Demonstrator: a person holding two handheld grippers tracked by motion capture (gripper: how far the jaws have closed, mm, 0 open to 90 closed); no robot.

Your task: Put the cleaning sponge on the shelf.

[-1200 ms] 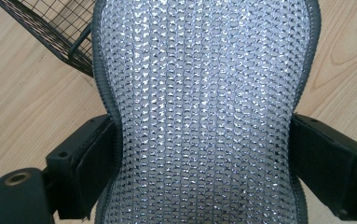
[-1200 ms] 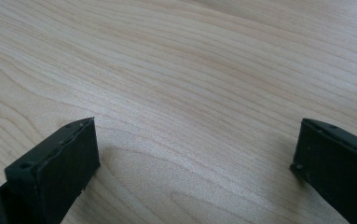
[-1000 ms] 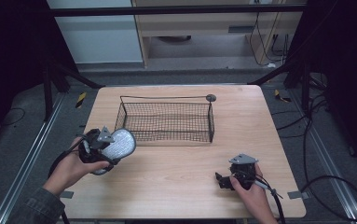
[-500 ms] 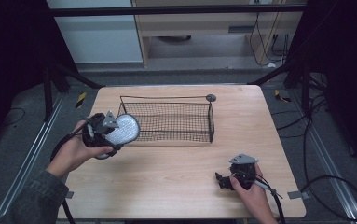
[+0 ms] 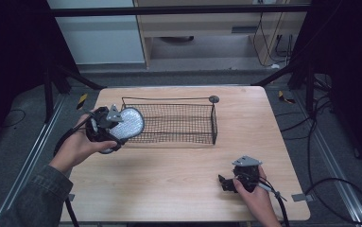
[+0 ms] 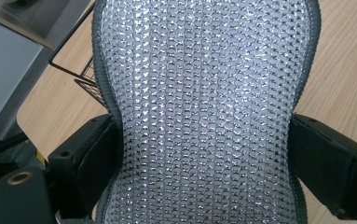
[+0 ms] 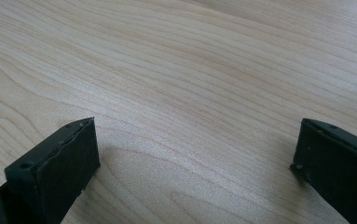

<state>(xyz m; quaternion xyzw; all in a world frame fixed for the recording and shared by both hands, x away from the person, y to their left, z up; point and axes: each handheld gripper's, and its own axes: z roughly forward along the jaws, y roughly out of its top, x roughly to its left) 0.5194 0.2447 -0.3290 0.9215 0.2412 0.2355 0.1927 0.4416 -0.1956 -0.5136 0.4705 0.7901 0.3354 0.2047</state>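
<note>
A silver, sparkling woven pad (image 5: 130,123) with a grey edge is pinched by its narrow waist in my left gripper (image 5: 118,131), which is shut on it. It hangs in the air at the left end of the black wire basket (image 5: 178,124), overlapping that end wall. In the left gripper view the pad (image 6: 204,70) spans the frame between the two jaws of my left gripper (image 6: 204,154). My right gripper (image 5: 225,183) rests on the wooden table (image 5: 169,175) at the front right. In its own view the right gripper (image 7: 195,154) is open over bare wood.
A small dark round disc (image 5: 213,99) sits at the basket's far right corner. Cables trail off the table by both hands. Black frame posts and a shelf unit stand beyond the far edge.
My left gripper has carried the pad up and to the right, from the table's left edge to the basket's left end. The right gripper has stayed put.
</note>
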